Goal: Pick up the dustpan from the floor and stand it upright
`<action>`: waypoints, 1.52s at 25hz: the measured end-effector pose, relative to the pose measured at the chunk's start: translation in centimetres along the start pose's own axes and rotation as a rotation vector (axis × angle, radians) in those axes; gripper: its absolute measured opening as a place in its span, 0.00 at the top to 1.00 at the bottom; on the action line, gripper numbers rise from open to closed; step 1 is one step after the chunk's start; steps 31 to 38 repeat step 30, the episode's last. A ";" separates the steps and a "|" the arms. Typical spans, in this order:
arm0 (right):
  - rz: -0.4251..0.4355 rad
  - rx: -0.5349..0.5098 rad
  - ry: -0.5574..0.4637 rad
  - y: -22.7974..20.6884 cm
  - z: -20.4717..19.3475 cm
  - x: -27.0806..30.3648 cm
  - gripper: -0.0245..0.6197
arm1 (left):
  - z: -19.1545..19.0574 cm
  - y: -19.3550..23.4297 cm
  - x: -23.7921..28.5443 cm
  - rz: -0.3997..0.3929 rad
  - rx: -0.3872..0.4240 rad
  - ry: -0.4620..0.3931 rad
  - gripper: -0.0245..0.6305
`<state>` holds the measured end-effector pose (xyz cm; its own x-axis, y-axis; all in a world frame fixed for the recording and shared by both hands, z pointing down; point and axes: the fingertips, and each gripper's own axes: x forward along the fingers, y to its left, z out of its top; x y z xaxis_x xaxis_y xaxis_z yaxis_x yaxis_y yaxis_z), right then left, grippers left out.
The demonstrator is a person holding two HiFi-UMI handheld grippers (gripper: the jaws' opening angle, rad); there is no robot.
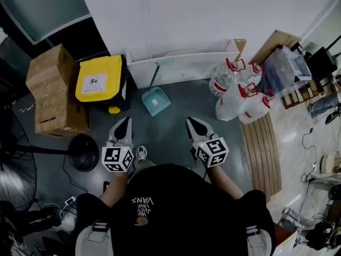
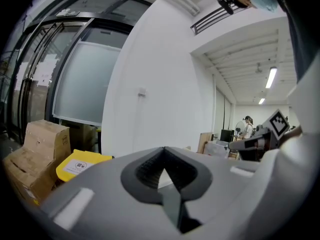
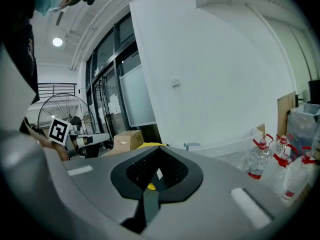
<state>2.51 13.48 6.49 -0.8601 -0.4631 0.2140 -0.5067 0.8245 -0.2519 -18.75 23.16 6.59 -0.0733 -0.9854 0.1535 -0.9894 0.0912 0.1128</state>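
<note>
I judge the task complete: the dustpan stands upright against the far wall, with my left tool and right tool closed and empty.

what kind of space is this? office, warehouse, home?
Likely a storage corner of an office or lab: stacked cardboard boxes, a cluster of large water jugs, and a yellow bin beside a dustpan.

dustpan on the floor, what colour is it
The dustpan is light teal; it shows best in the head view.
</note>
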 end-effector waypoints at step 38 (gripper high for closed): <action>-0.001 0.029 0.056 1.5 -2.0 3.7 0.96 | -2.0 2.6 -0.8 0.007 -0.035 0.023 0.88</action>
